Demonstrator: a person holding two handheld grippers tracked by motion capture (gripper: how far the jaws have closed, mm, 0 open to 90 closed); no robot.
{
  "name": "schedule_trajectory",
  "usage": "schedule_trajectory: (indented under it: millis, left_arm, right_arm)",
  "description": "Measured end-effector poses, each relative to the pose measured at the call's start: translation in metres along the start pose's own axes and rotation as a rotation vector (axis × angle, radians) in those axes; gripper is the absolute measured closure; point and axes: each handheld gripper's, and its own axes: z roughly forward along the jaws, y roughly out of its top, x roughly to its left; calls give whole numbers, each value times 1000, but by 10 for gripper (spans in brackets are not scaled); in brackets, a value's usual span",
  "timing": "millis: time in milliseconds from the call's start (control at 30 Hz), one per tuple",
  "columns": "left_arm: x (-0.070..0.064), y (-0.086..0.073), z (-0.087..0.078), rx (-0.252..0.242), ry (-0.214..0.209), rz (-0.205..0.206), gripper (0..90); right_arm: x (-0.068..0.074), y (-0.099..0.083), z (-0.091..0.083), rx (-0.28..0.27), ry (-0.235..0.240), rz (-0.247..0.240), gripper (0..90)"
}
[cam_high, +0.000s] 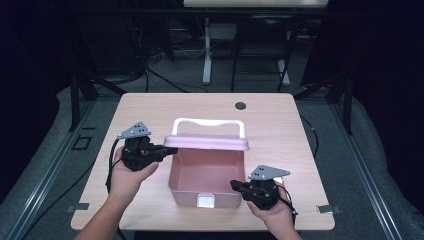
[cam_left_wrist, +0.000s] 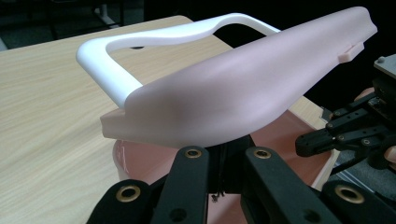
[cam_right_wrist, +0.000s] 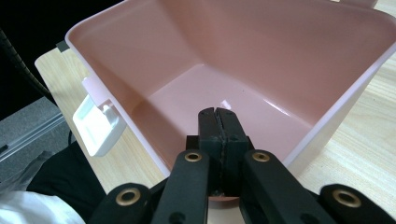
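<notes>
A pink box (cam_high: 205, 172) stands open at the middle of the table, its inside (cam_right_wrist: 205, 93) bare. Its pink lid (cam_high: 207, 142) with a white handle (cam_high: 209, 121) is raised at the back. My left gripper (cam_high: 167, 148) reaches the lid's left end. In the left gripper view its jaws stand close together under the lid (cam_left_wrist: 243, 88), which hides their tips. My right gripper (cam_high: 235, 185) is shut, and its tips (cam_right_wrist: 218, 114) lie over the box's front right corner. The right gripper (cam_left_wrist: 303, 144) also appears beyond the lid.
A white latch (cam_high: 205, 201) hangs on the box's front wall, also seen as the latch (cam_right_wrist: 98, 126) at the left. The wooden table (cam_high: 150, 110) has a dark cable hole (cam_high: 241, 105) at the back. Chair and desk legs stand on the floor beyond.
</notes>
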Motion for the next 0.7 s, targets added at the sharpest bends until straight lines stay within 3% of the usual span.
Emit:
schedule_trajectory:
  millis: [700]
  left_arm:
    - [1, 10, 2, -4, 16, 1, 899]
  right_arm:
    - [-5, 1, 0, -5, -17, 8, 900]
